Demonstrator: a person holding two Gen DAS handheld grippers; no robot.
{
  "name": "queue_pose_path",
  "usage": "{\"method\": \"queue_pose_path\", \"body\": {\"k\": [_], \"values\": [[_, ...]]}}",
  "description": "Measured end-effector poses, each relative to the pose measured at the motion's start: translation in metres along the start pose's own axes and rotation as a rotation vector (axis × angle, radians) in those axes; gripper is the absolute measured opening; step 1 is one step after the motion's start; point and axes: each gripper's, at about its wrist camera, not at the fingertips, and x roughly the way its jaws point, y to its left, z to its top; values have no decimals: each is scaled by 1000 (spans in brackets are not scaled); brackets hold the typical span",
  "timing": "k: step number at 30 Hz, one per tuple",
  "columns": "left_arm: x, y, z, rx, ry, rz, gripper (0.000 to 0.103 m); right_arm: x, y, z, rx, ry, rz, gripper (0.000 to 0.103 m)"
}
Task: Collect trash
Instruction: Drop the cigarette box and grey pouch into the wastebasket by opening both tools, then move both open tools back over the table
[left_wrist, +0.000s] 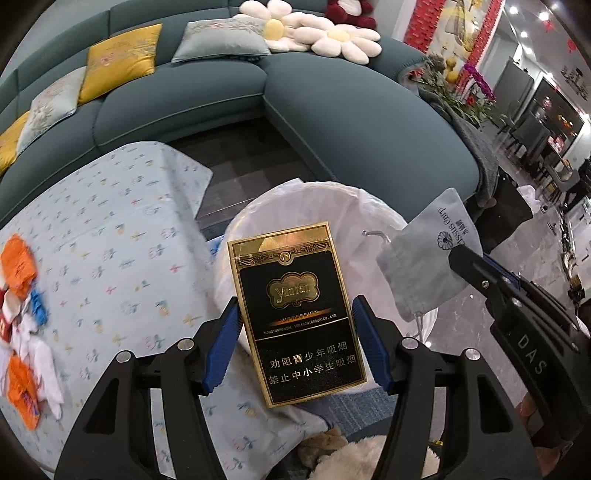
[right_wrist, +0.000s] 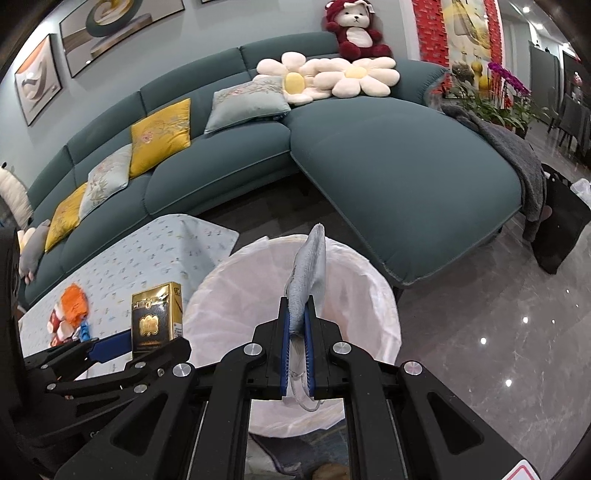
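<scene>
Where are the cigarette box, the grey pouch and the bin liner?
cigarette box (left_wrist: 295, 314): left wrist view, its black front face.
grey pouch (right_wrist: 308, 273): right wrist view, fabric above the pads.
bin liner (right_wrist: 362, 295): right wrist view, inner wall.

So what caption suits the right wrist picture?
Right tongs pinch a grey pouch over the white-lined bin.

- Left wrist view looks steeply down, close on the cigarette pack.
- Right wrist view tilts down, close above the lined bin.
- Both share the sofa at 12 o'clock.
</scene>
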Motion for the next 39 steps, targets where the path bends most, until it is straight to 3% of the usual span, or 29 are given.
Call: {"method": "queue_pose_path", "body": {"k": [7, 9, 14, 30, 39], "values": [[14, -1, 12, -1, 8, -35, 60, 12, -1, 12, 1, -3, -6, 7], [14, 0, 13, -9, 10, -36, 72, 14, 1, 15, -3, -3, -5, 11], [9, 8, 15, -32, -12, -28, 76, 14, 7, 18, -13, -11, -14, 18], [-42, 48, -5, -112, -86, 34, 76, -18, 46, 12, -53, -50, 2, 54], [-79, 80, -26, -170, -131, 90, 77, -39, 84, 1, -105, -55, 31, 60]]}}
